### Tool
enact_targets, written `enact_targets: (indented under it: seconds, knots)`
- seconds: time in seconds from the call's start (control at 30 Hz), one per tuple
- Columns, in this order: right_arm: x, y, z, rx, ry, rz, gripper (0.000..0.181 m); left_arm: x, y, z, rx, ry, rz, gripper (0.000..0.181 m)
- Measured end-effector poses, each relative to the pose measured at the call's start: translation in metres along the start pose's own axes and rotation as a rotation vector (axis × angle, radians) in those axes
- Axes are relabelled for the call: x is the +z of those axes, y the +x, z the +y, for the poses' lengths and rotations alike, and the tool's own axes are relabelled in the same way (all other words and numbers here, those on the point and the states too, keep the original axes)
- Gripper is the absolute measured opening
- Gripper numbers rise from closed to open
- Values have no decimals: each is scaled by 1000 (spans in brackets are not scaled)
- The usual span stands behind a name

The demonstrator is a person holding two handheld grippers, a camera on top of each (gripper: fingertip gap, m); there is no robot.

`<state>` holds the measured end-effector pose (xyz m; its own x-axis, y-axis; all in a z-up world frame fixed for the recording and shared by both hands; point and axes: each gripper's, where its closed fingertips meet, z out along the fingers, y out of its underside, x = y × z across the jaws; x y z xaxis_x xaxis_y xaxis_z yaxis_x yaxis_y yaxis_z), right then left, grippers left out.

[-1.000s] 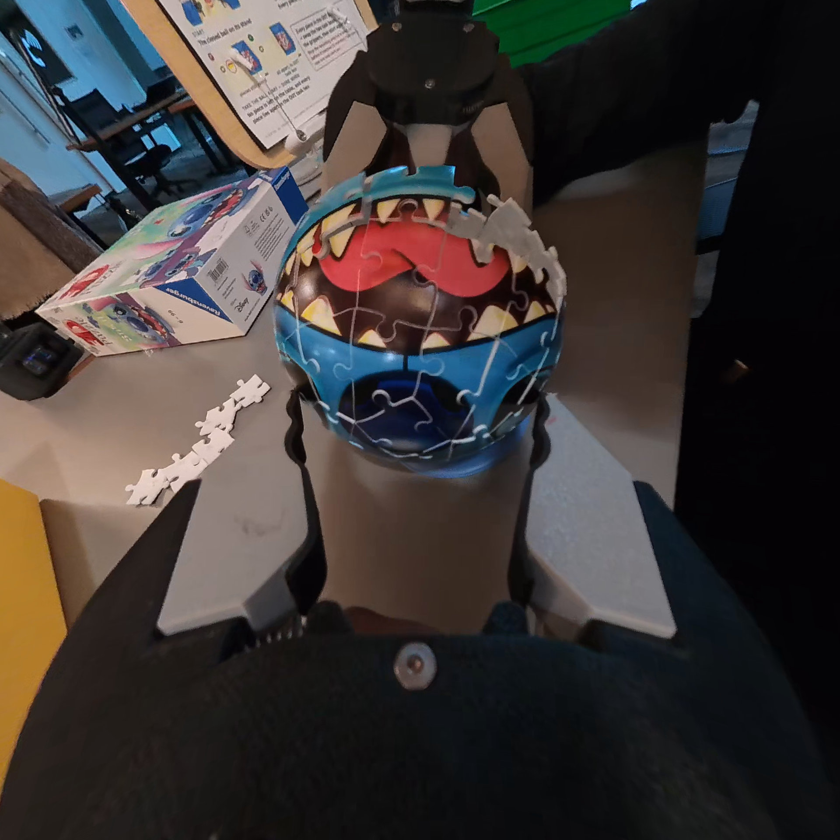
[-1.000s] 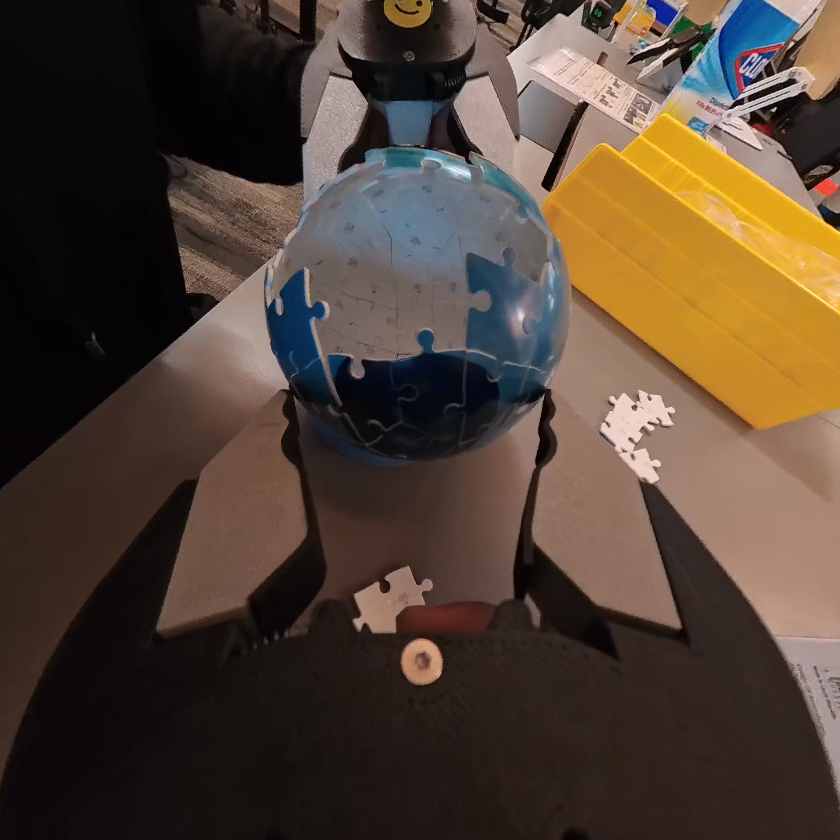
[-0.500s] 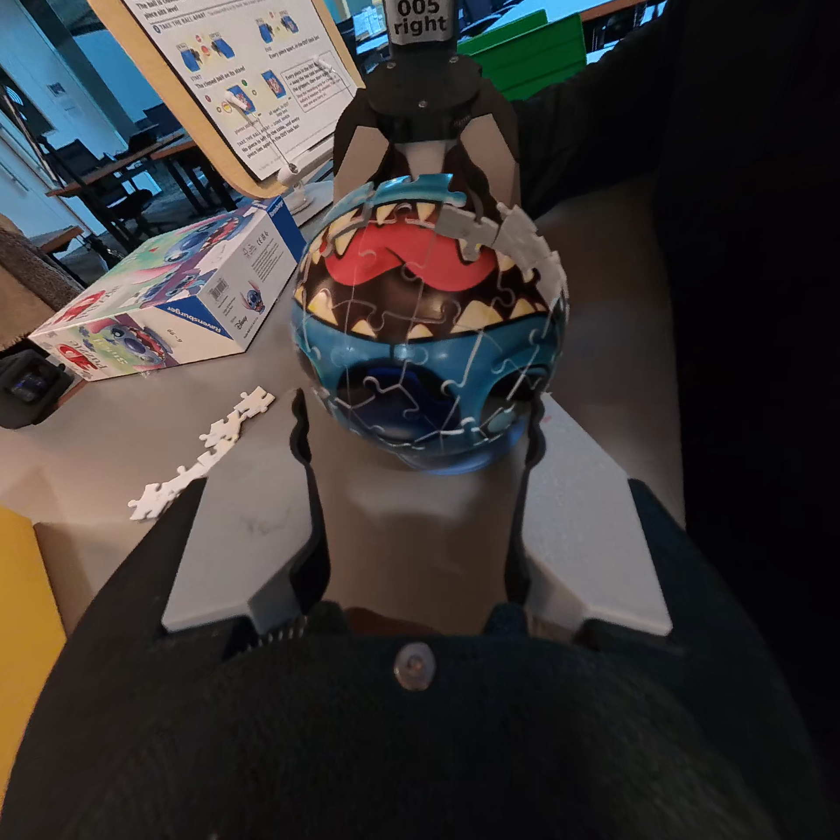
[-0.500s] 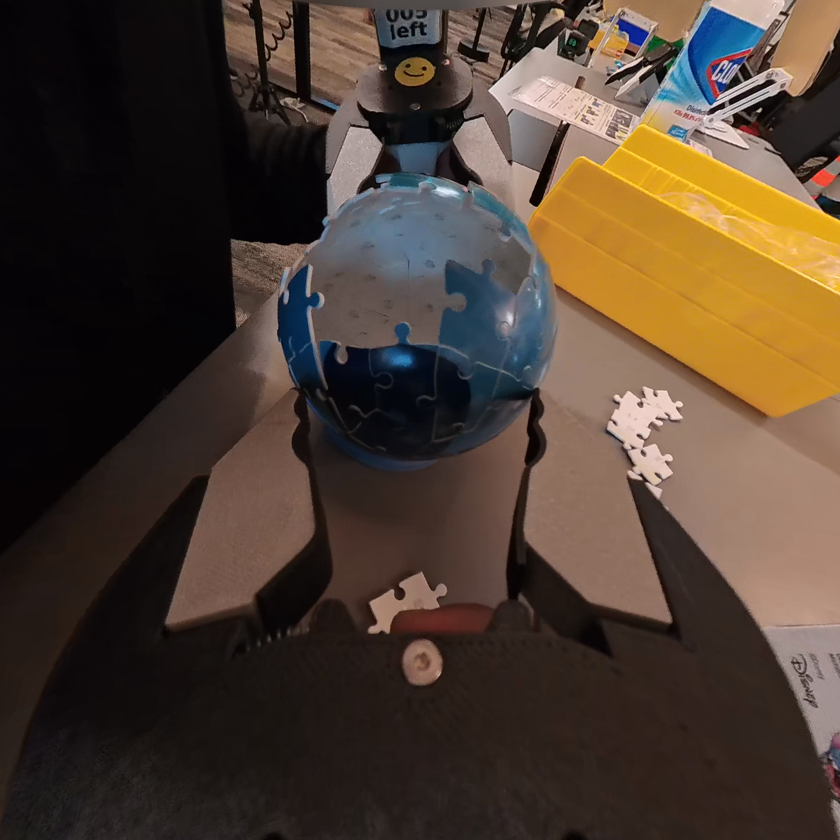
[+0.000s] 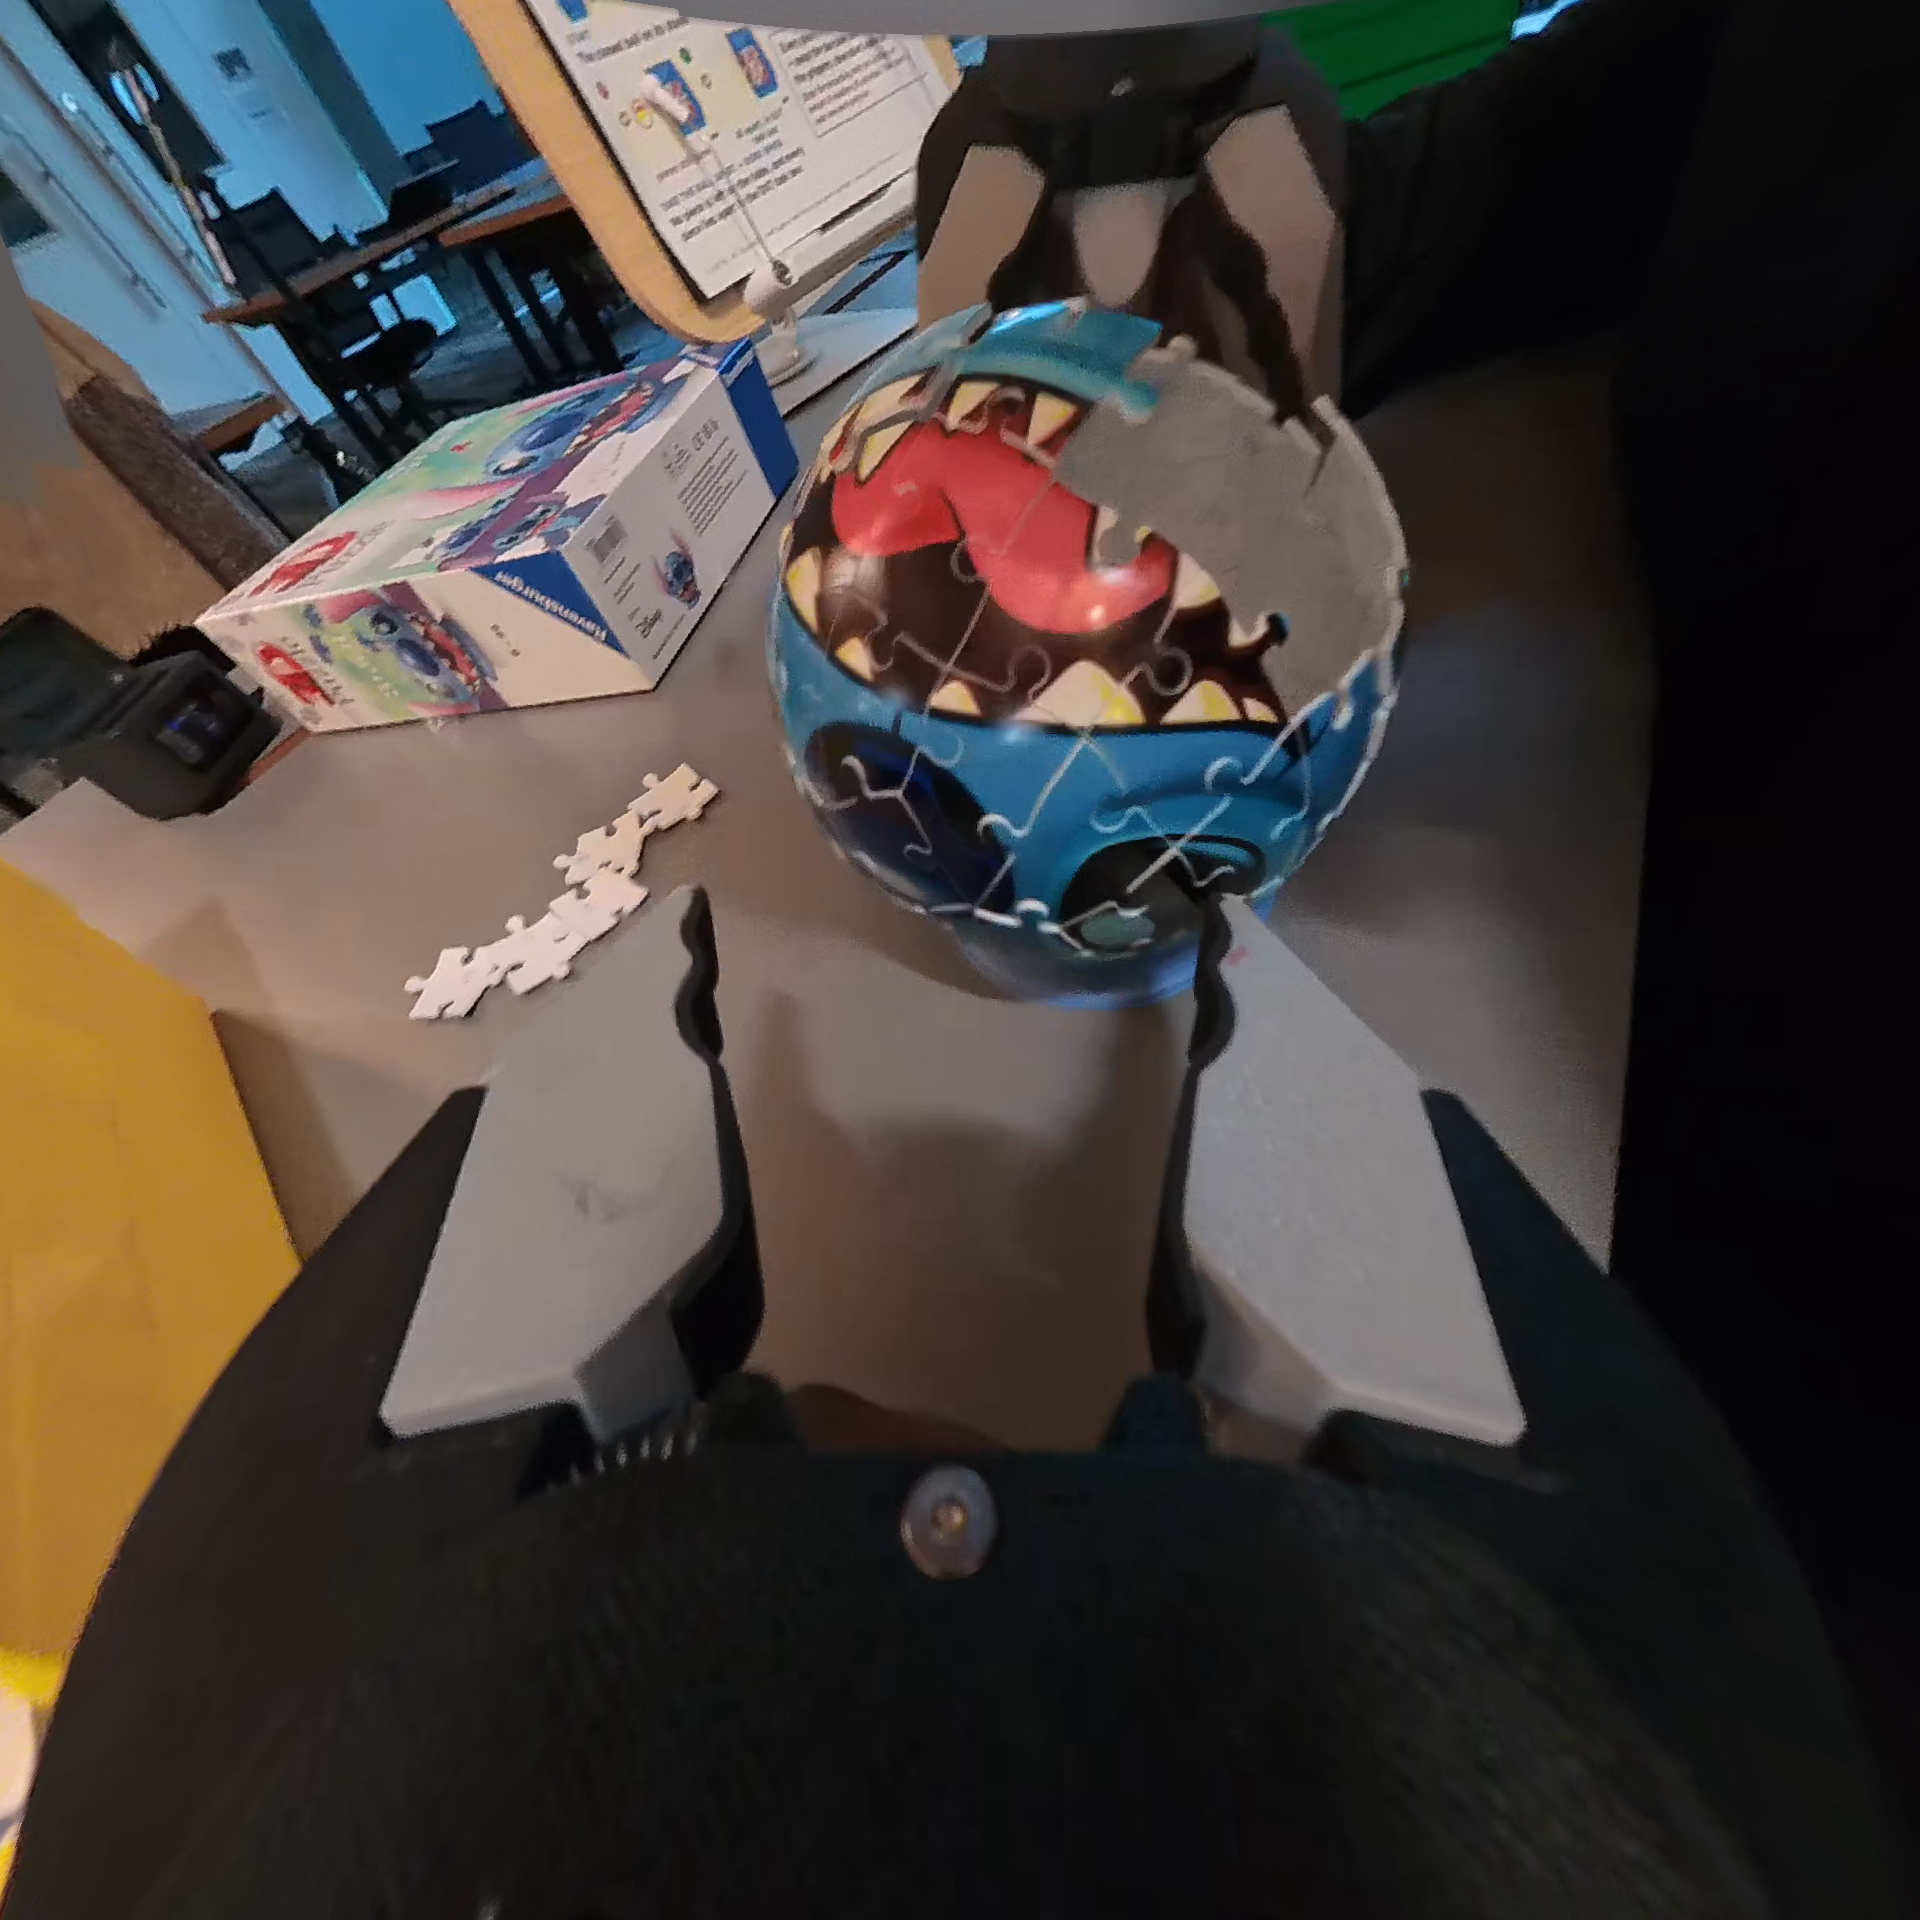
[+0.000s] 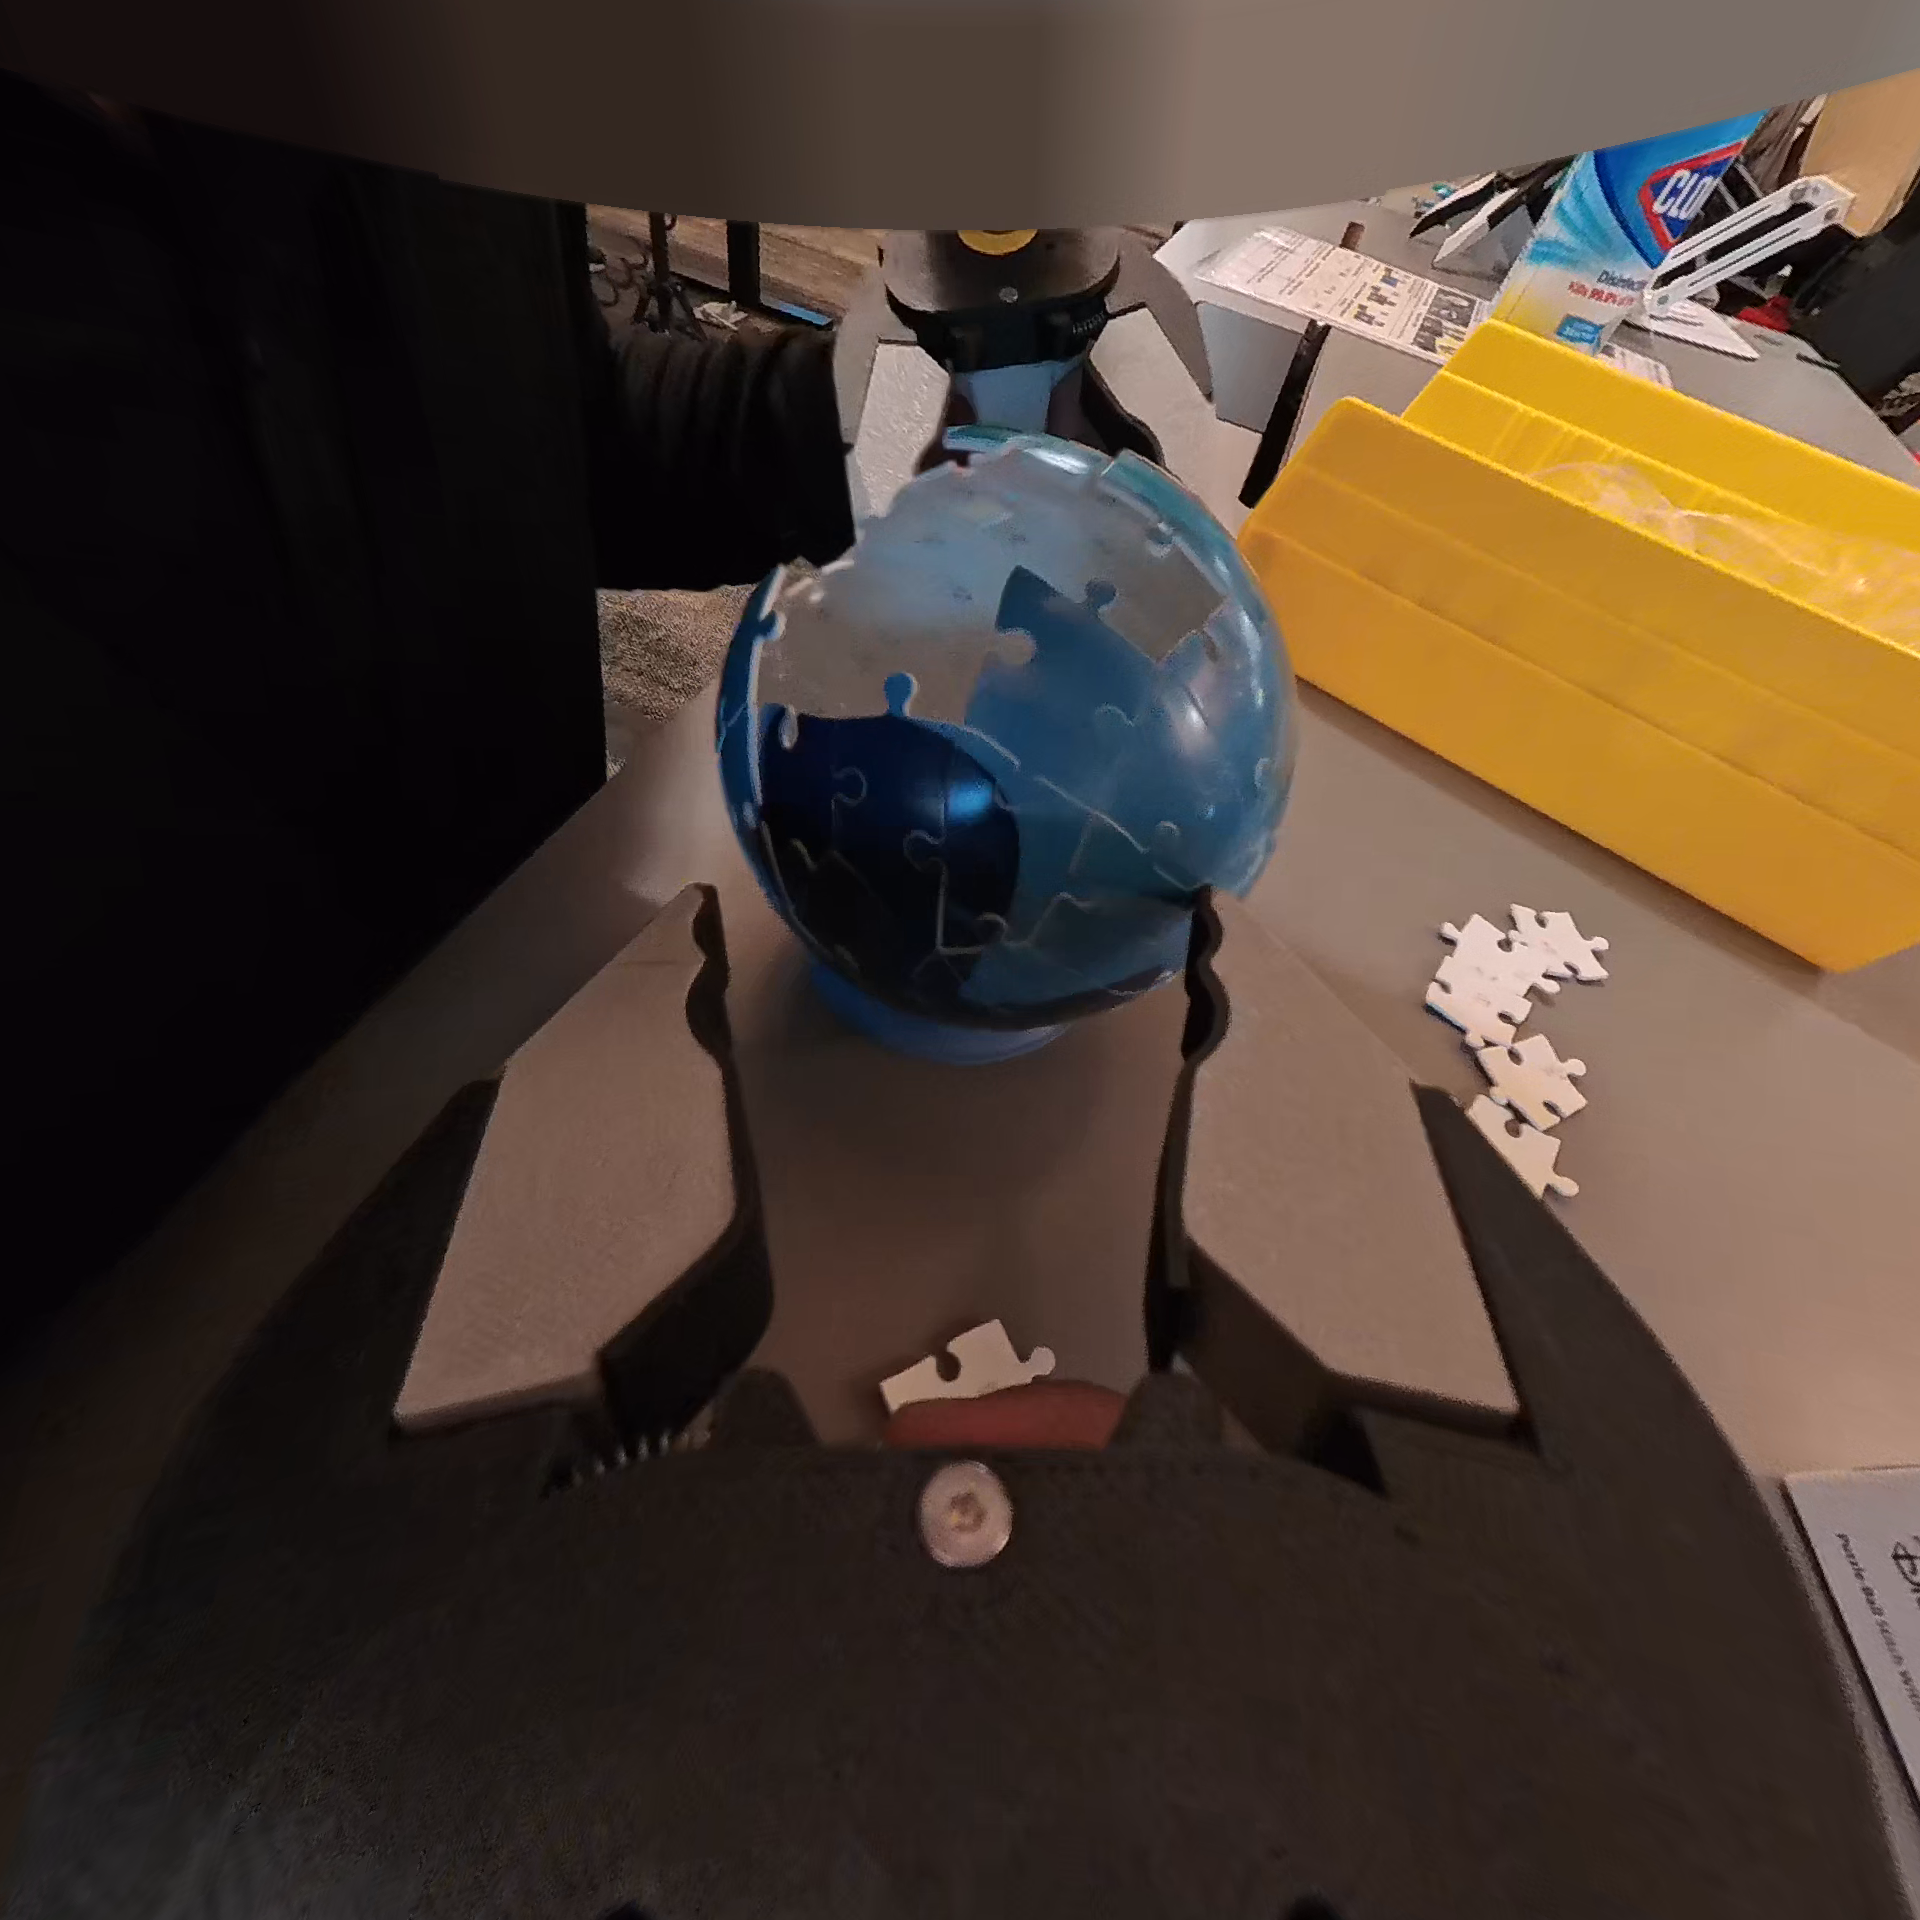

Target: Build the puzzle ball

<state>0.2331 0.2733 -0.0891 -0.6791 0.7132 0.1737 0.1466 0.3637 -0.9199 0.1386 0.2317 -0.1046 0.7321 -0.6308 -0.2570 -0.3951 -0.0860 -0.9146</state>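
Note:
The puzzle ball point(image 5: 1039, 727), blue with a red mouth and teeth, sits on a blue stand point(image 5: 1081, 987) on the grey table. A gap at its upper right shows the grey inside point(image 5: 1226, 499). My left gripper point(image 5: 954, 925) is open and empty just in front of the ball, its right fingertip at the ball's lower edge. In the right wrist view the ball's plain blue back point(image 6: 1091, 779) shows, with a gap at the top point(image 6: 914, 603). My right gripper point(image 6: 951, 925) is open and empty on the opposite side. A loose piece point(image 6: 966, 1366) lies near its base.
The puzzle box point(image 5: 520, 582) and a row of white face-down pieces point(image 5: 561, 914) lie left of the ball. More pieces point(image 6: 1507, 997) and yellow bins point(image 6: 1610, 644) are on the other side. An instruction board point(image 5: 727, 135) stands behind. A person's dark sleeve borders the table. My right fingertips sit around 12 cm from my left ones. My right tips are roughly 11 cm from the loose piece point(image 6: 966, 1366).
Both grippers have drawn back a little from the ball. The ball has turned on its stand, so the open gap faces more toward the left wrist view.

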Motion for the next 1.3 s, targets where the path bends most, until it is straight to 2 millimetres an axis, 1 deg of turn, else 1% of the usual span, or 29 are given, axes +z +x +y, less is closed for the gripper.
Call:
enact_targets:
  seconds: [0.03,0.13,0.17,0.23,0.3,0.4,0.47,0.5,0.57,0.63,0.7,0.73,0.8,0.83,0.87,0.93,1.0,1.07,1.1,1.17,1.23,1.3]
  knots:
    - [-1,-1,-2,-1,8,-6,84,-3,-2,3,-8,-11,-18,87]
    - [-4,-7,-10,7,36,-38,84,-18,-8,6,-44,-30,-69,86]
    - [-5,-9,-12,6,41,-52,84,-23,-8,2,-59,-18,-84,85]
    - [-8,-12,-16,-11,44,-80,81,-32,-8,-11,-86,35,-117,81]
    - [-14,-8,-21,-38,47,-93,77,-41,-10,-27,-98,84,-173,77]
    - [-30,5,-35,-38,84,-105,73,-48,-10,-42,-103,116,-238,71]
    - [-39,20,-44,-38,104,-83,65,-47,-7,-46,-103,105,-260,70]
    - [-42,27,-48,-43,107,-67,65,-45,-5,-47,-104,95,-269,70]
    - [-45,40,-54,-53,100,-25,61,-42,0,-49,-111,80,-270,71]
    - [-43,53,-56,-53,61,32,57,-39,3,-50,-112,68,-286,71]
    - [-40,65,-52,-51,-2,90,49,-39,2,-44,-94,39,-320,72]
    - [-38,69,-50,-52,-31,111,47,-40,-1,-36,-100,24,-335,72]
    - [-38,76,-45,-43,-64,154,47,-43,-6,-16,-178,-3,-342,73]
    - [-38,76,-42,-30,-64,145,48,-45,-7,-8,-226,-7,-330,77]
    - [-38,71,-39,-11,-54,102,49,-45,-2,-3,-269,-1,-295,80]
    - [-39,52,-29,18,-24,-37,53,-42,10,-2,-316,28,-215,83]
    - [-39,36,-12,18,-18,-140,58,-36,17,-2,-315,23,-178,86]
    - [-33,35,4,19,-17,-160,64,-26,19,6,-320,-47,-165,93]
    - [-28,37,10,40,-14,-163,65,-20,22,11,-323,-94,-151,98]
    - [-16,36,20,90,-38,-209,73,-10,27,18,-323,-161,-143,101]
    - [-5,32,22,91,-46,-249,76,-5,29,20,-311,-188,-144,104]
    - [4,28,22,59,-54,-274,80,-1,34,14,-329,-163,-114,104]
